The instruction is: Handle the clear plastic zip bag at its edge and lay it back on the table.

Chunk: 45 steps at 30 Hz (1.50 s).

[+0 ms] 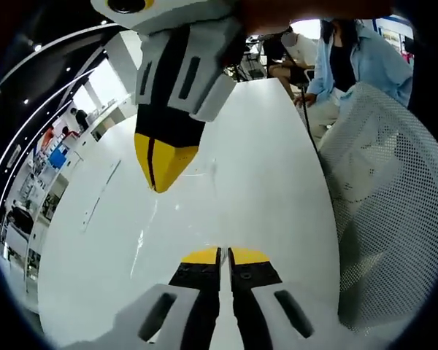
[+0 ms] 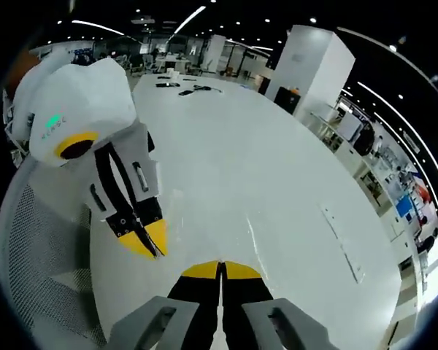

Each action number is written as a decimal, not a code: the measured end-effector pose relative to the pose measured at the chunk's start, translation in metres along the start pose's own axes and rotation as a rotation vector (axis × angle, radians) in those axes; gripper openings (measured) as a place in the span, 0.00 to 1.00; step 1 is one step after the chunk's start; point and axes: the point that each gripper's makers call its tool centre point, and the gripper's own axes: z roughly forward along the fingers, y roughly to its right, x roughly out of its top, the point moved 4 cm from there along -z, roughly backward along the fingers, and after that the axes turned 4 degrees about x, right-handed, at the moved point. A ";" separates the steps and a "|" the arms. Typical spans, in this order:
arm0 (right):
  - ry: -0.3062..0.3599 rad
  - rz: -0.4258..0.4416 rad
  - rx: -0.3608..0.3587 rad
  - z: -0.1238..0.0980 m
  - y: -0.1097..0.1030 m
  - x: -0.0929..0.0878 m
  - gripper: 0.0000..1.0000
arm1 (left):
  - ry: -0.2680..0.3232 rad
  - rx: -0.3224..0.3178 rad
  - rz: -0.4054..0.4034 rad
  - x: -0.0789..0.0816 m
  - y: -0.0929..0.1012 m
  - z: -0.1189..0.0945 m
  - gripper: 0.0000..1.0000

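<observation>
The clear zip bag (image 1: 197,175) is hard to make out against the white table (image 1: 263,146); only faint edges and glints show between the two grippers. In the left gripper view my left gripper (image 1: 224,254) has its yellow-tipped jaws pressed together low over the table. My right gripper (image 1: 163,175) comes down from above, shut, with a bag edge running off its tip. The right gripper view shows my right gripper (image 2: 220,268) shut at the bottom, the left gripper (image 2: 153,244) shut just beside it, and a thin bag edge (image 2: 254,235) on the table (image 2: 263,160).
A white mesh chair (image 1: 387,219) (image 2: 36,248) stands against the table's side. A person in a light blue shirt (image 1: 350,58) sits at the far end. A thin flat strip (image 1: 102,193) (image 2: 343,244) lies on the table, small dark items (image 2: 179,87) farther off.
</observation>
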 end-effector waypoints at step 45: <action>-0.149 -0.013 -0.193 0.051 0.048 -0.037 0.00 | 0.039 0.182 -0.300 -0.060 -0.015 -0.071 0.09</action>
